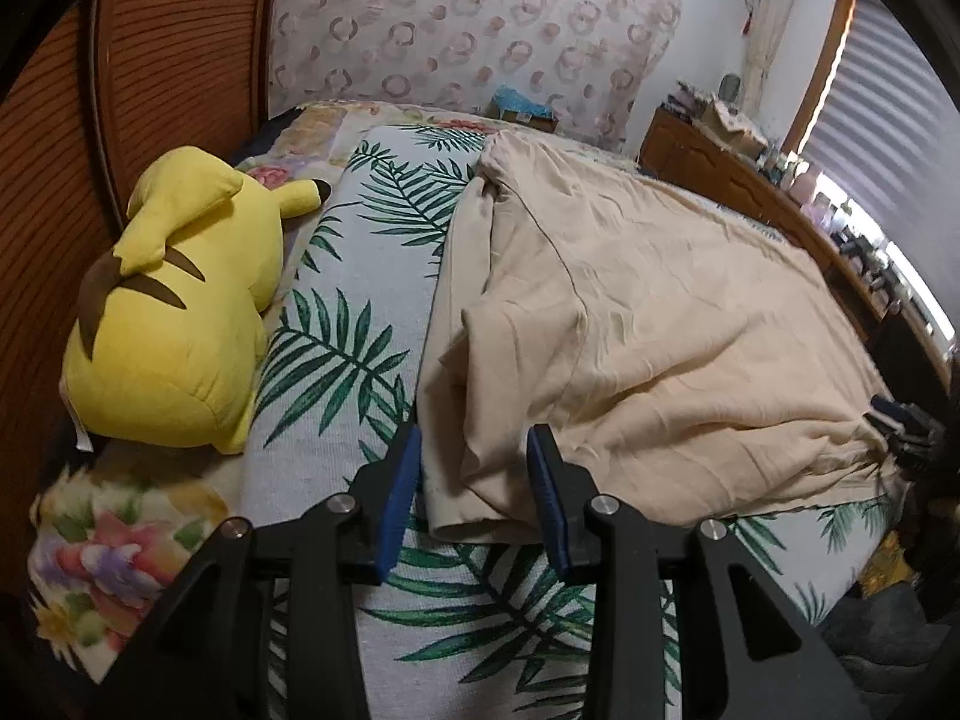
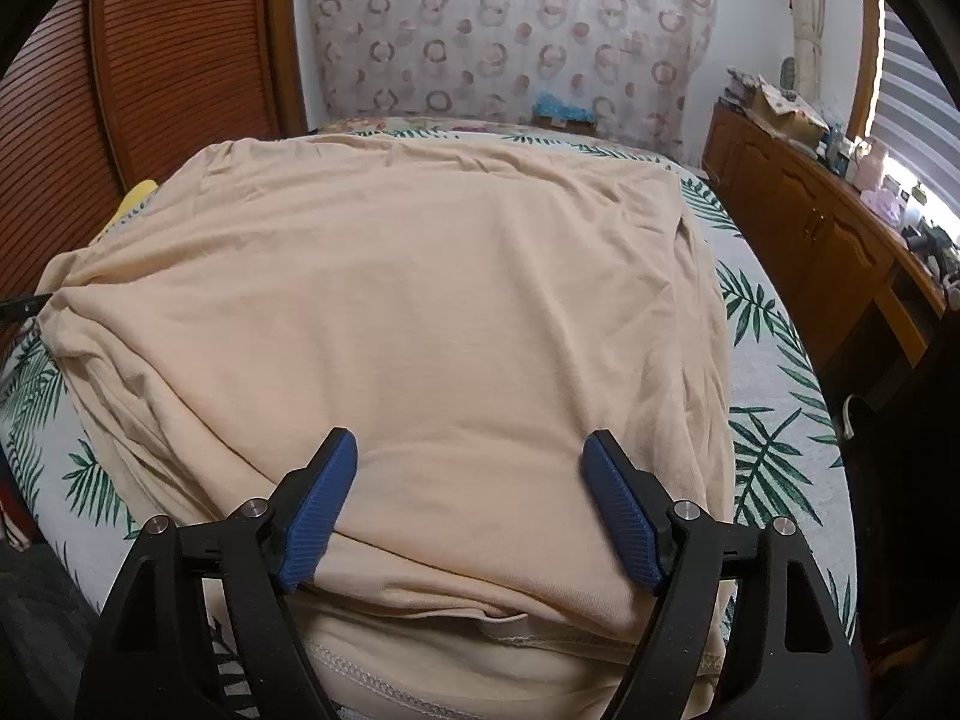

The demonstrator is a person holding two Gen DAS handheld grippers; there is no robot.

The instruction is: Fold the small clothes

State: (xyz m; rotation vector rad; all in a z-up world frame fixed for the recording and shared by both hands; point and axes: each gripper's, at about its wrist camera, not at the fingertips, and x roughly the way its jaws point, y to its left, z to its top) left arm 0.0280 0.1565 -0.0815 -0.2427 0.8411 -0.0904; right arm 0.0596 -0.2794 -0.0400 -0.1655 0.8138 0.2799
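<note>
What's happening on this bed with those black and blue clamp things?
A person is folding a beige garment on a leaf-print bedcover, holding a two-finger gripper in each hand. The right gripper hangs over the near folded edge, jaws wide, gripping nothing. The left gripper sits at the garment's left corner, jaws apart around it, not pinching. A yellow plush toy lies alongside.

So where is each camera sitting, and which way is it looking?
Left wrist view: it sits on the left tool, looking forward and down at the near left corner of the beige garment, with the yellow plush toy to its left; only the tool's open blue fingers show.
Right wrist view: it sits on the right tool, over the garment's near edge, fingers spread wide.
Both share the garment, the leaf-print cover and the circle-patterned curtain.
</note>
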